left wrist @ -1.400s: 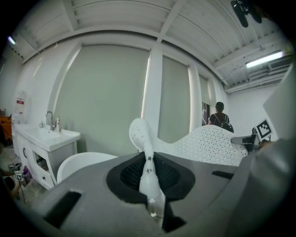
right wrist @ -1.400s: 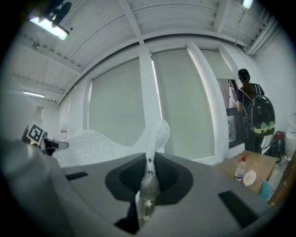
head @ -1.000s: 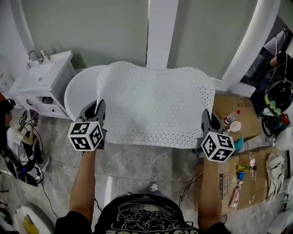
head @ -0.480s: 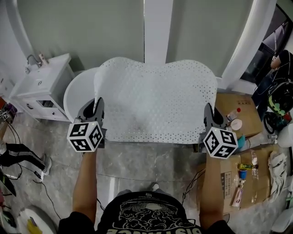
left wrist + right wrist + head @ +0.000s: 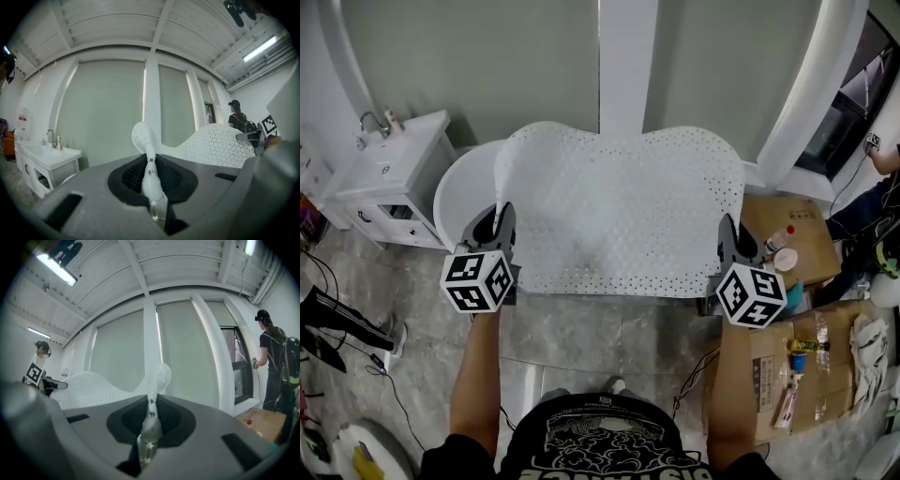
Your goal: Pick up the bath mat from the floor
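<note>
White, hole-dotted bath mat (image 5: 619,211) held spread flat, centre frame; left tongs (image 5: 499,223) and right tongs (image 5: 729,242) clamp its side edges.

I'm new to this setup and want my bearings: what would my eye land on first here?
A large white perforated bath mat fills the middle of the head view, held off the floor and spread wide. The left gripper clamps its left edge and the right gripper its right edge, jaws shut on it. A white washbasin stands at far left.
</note>
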Available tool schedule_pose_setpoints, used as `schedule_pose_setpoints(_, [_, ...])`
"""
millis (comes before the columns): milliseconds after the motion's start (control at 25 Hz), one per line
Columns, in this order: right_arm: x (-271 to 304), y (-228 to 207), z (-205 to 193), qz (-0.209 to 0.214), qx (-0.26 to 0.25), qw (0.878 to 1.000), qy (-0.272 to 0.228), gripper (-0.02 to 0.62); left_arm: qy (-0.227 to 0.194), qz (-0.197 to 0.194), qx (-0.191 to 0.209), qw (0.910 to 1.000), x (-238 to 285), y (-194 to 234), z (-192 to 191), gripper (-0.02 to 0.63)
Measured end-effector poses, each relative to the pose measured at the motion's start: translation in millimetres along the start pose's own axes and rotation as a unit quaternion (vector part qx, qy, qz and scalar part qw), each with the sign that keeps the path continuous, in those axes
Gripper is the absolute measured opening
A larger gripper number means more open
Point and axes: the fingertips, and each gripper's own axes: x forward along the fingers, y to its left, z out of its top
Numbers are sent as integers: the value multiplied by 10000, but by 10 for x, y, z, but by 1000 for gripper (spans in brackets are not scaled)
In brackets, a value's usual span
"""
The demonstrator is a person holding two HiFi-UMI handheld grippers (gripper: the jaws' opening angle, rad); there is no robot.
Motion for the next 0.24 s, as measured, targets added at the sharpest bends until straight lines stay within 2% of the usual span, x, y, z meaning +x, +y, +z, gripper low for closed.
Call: schedule_pose_setpoints(240, [-15,19,27,36,-7,10000,-8,29,43,47,-13,10000,-49,15,-18,41])
